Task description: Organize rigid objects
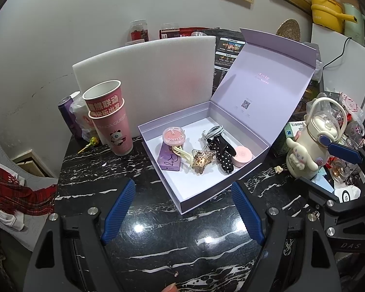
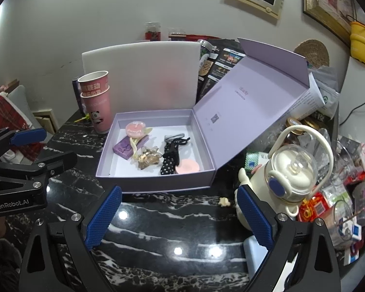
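While both grippers are hovering low over the black marble tabletop [image 1: 90, 170], the lavender gift box [image 1: 202, 194] is sitting open in the middle with its lid [image 1: 262, 77] leaning back to the right. The left gripper [image 1: 182, 211] is holding its blue-padded jaws spread wide with nothing between them, just in front of the box's near corner. The right gripper [image 2: 180, 216] is likewise standing wide apart and empty, just short of the box's front wall. Inside the box, a round pink blush compact [image 1: 174, 135] is resting on a purple card box [image 1: 170, 158], with a cream hair claw [image 1: 182, 153] lying beside it. Next to those, an amber star-shaped clip [image 1: 202, 161] is touching a black polka-dot hair bow [image 1: 221, 155], a coiled grey cable [image 1: 214, 130] is lying behind the bow, and a round pink case [image 1: 242, 157] is sitting near the box's right wall. Two stacked pink paper cups [image 1: 112, 119] are standing left of the box, in front of a white foam board [image 1: 146, 68]. A cream Cinnamoroll bottle [image 1: 309, 141] is standing to the right of the box, among cluttered packets.
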### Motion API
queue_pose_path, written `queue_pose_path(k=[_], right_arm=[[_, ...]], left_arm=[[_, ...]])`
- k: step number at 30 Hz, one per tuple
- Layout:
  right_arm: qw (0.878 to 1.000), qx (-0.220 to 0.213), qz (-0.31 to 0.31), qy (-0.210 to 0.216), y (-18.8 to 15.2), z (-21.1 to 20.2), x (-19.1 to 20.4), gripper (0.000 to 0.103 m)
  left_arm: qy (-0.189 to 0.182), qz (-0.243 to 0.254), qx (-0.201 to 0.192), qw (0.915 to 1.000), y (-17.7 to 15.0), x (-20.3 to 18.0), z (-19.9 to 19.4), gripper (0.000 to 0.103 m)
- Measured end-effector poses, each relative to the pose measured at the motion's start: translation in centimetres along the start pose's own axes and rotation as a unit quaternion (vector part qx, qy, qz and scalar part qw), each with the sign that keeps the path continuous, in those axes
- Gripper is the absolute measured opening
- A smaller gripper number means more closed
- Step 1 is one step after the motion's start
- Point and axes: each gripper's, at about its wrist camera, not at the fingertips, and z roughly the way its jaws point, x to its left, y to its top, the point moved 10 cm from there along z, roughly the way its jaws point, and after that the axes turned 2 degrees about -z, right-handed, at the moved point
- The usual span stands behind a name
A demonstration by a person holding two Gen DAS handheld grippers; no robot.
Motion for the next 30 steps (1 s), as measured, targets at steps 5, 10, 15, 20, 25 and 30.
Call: queue_pose_path(k=[5, 10, 15, 20, 25, 30], right_arm=[[1.0, 0.0, 0.0, 0.001, 0.01, -0.06, 0.0, 0.097], [1.0, 0.0, -0.002, 0.0, 0.03, -0.16, 0.01, 0.097], [1.0, 0.001, -0.002, -0.001, 0.02, -0.16, 0.02, 0.097], [1.0, 0.001, -0.002, -0.001, 0.03, -0.17, 0.03, 0.097], [1.0, 0.0, -0.002, -0.001, 0.03, -0.22, -0.08, 0.097], [1.0, 0.002, 0.0, -0.002, -0.05, -0.22, -0.27, 0.097]], left_arm=[[-0.001, 0.002, 0.0, 1.0, -0.04, -0.08, -0.06, 0.082], [-0.003, 0.004, 0.0, 1.0, 0.0, -0.21, -0.12, 0.082], [-0.001, 0.011, -0.002, 0.9999, 0.0, -0.32, -0.26, 0.082], [-0.004, 0.013, 0.001, 0.9999, -0.08, -0.38, -0.27, 0.082], [-0.005, 0.012, -0.001, 0.9999, 0.0, -0.39, -0.37, 0.082], [-0.005, 0.012, 0.0, 0.9999, -0.01, -0.4, -0.38, 0.082]])
